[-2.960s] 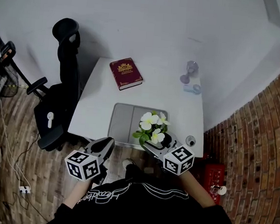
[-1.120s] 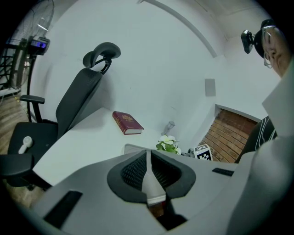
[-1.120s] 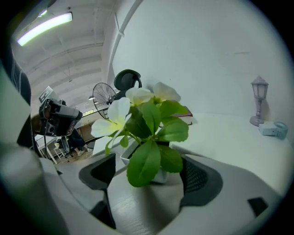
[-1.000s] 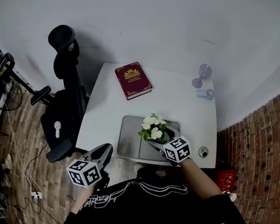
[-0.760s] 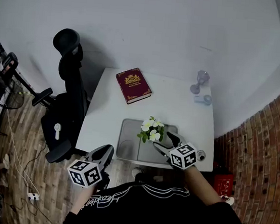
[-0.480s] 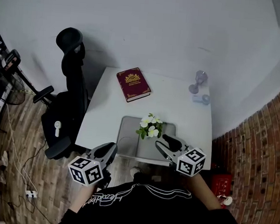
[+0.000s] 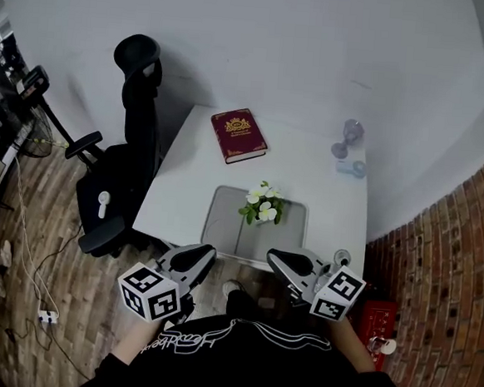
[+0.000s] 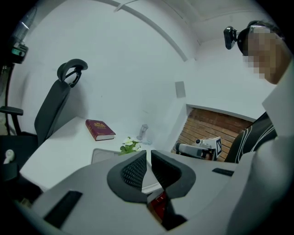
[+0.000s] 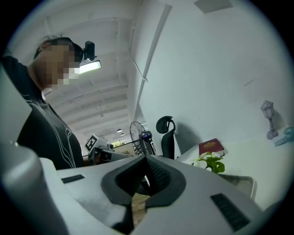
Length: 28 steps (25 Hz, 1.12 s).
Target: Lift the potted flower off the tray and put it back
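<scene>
The potted flower [image 7: 263, 204], white blooms over green leaves, stands upright on the grey tray [image 7: 225, 226] near the table's front edge; it also shows in the left gripper view [image 8: 130, 145] and the right gripper view [image 9: 210, 162]. My right gripper [image 7: 277, 258] hangs off the table's front edge, well short of the pot, jaws shut and empty [image 9: 146, 158]. My left gripper [image 7: 201, 256] is level with it on the left, also off the table, pads nearly together with nothing between them [image 8: 148, 152].
A dark red book [image 7: 239, 135] lies at the back of the white table [image 7: 310, 177]. A small glass ornament [image 7: 348, 137] stands at the back right. A black office chair [image 7: 128, 150] is left of the table, and a red box [image 7: 372, 311] sits on the brick floor.
My right gripper let go of the pot, drew back off the table toward the person and closed its jaws. The flower stays on the tray. The left gripper rose a little.
</scene>
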{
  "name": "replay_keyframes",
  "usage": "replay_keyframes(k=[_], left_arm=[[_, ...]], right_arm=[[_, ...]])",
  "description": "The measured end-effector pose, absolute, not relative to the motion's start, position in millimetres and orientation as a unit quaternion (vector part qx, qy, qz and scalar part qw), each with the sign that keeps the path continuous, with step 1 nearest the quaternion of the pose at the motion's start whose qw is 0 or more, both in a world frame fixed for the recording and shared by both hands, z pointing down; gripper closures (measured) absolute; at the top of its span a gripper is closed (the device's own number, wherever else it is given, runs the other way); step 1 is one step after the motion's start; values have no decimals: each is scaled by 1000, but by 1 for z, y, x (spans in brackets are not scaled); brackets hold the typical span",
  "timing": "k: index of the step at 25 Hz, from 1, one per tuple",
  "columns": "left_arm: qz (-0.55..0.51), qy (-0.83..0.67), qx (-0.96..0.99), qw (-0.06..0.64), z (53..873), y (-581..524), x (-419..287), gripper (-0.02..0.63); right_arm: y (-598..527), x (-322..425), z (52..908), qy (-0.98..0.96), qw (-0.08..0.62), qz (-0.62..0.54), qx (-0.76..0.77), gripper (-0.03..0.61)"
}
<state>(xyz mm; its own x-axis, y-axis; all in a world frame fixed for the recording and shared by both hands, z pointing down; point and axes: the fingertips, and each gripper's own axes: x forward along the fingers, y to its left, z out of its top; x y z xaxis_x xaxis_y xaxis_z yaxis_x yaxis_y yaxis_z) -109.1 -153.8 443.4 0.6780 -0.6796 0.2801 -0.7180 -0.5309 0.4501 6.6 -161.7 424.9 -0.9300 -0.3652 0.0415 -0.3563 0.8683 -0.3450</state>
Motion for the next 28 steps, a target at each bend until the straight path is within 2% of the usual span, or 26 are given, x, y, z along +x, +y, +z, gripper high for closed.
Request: replay_keyframes(k=[11, 28], left_arm=[[29, -392, 876, 281, 453, -112, -102, 561], [21, -387, 882, 269, 442, -78, -93, 561]], right_arm=[[-117, 4, 441, 967, -9, -174, -188, 578], [-91, 17, 427, 963, 5, -164, -213, 578]])
